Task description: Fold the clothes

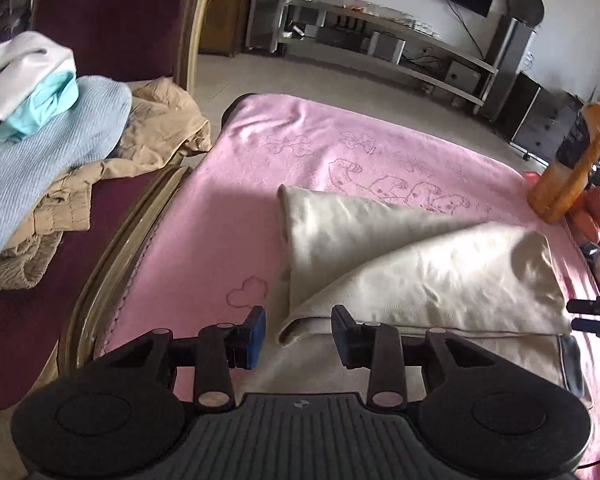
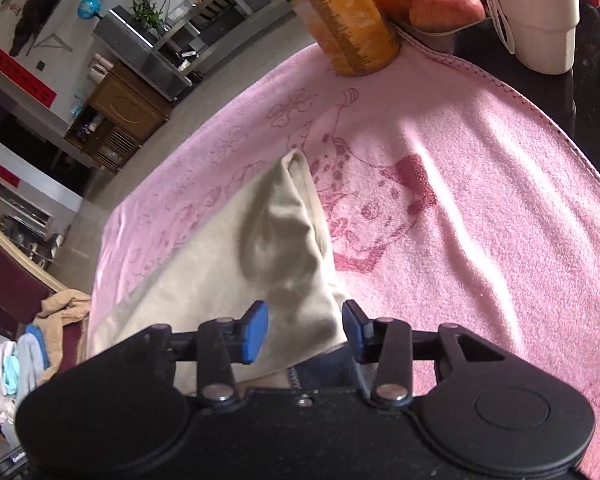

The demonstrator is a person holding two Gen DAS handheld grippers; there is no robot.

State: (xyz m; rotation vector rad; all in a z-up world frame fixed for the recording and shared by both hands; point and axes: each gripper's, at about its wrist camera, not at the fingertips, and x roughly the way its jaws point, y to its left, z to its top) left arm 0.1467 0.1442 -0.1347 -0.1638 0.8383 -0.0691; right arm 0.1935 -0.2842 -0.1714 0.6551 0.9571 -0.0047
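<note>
Left wrist view: a cream garment [image 1: 400, 264] is seen lying on a pink towel [image 1: 228, 184] spread over the table, one flap turned diagonally over the layer beneath so that a pointed corner sits at the far left. The left gripper [image 1: 299, 330] is held low over the near folded edge, its blue pads parted, with the rolled hem between them but pressed by neither. In the right wrist view the right gripper [image 2: 305, 330] is likewise partly spread, and the garment's other bunched end [image 2: 284, 248] lies between the pads without being pinched.

A fold is judged to have just been laid down and let go. For the next move the flap would need smoothing or the near edge regripping at both ends, so that a second fold can be carried across squarely.

The garment appears to be soft, matt woven cotton, limp and easily creased; it is puckered at the right end. The towel is fluffy terry, printed with outlined flowers and a cartoon animal. An orange bottle [image 2: 348, 20] stands on the towel's far edge, and unfolded clothes [image 1: 52, 128] are heaped on a maroon chair [image 1: 112, 12]
</note>
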